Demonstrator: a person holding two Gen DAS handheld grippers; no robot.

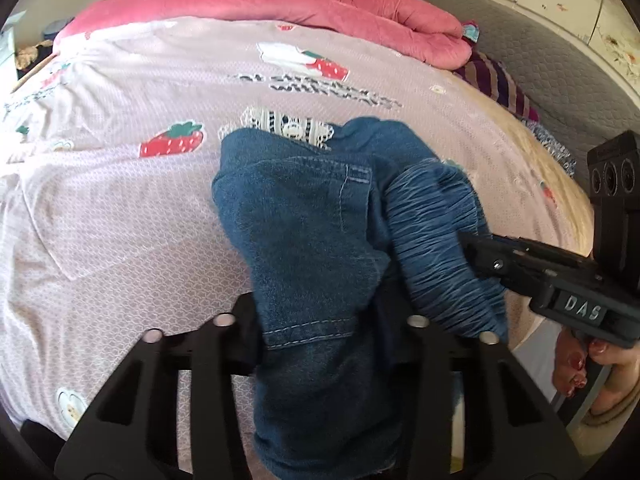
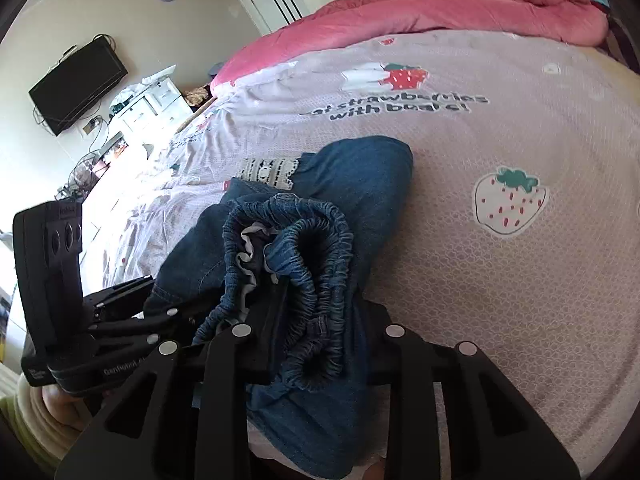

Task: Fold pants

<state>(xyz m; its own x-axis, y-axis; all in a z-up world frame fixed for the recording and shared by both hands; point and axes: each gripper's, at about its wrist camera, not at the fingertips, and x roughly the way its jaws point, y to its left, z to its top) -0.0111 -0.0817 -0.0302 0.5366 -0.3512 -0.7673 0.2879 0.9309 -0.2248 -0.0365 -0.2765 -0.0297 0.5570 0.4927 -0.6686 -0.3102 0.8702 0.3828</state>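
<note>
Blue denim pants (image 1: 296, 208) (image 2: 360, 176) lie bunched on the strawberry-print bedsheet (image 1: 120, 208) (image 2: 520, 300), near the bed's front edge. My left gripper (image 1: 320, 312) is shut on a denim fold with a stitched hem, which fills the gap between its fingers. It shows at the left of the right wrist view, as the left gripper (image 2: 160, 304) biting the pants' edge. My right gripper (image 2: 324, 320) is shut on the gathered elastic waistband (image 2: 316, 240) (image 1: 432, 220). In the left wrist view the right gripper (image 1: 476, 248) enters from the right.
A pink quilt (image 1: 280, 0) (image 2: 440, 8) is heaped along the bed's far side. A striped cloth (image 1: 496, 76) lies by the grey padded headboard (image 1: 560, 60). Left of the bed are a wall television (image 2: 76, 84) and white drawers (image 2: 152, 100). A hand (image 1: 580, 364) holds the right gripper.
</note>
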